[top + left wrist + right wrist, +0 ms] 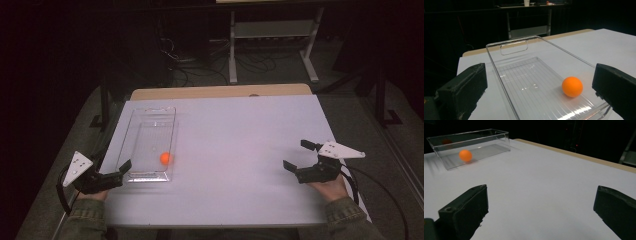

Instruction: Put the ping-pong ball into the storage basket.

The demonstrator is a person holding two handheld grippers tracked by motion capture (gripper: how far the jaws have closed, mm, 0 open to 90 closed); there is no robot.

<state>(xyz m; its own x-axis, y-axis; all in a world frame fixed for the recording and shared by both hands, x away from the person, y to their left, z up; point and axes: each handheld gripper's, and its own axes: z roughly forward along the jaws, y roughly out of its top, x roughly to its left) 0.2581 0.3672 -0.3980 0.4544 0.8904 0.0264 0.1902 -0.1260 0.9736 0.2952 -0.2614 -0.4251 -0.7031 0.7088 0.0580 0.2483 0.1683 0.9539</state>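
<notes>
I work at a white table (240,145) under bright light, while the room around it lies in near darkness. Along the table's far edge a strip of tan wood (220,92) shows. Beyond the table stands a pale metal frame (272,35) on two legs, with a tangle of dark cables (200,62) on the grey floor (345,107) beside it.
</notes>
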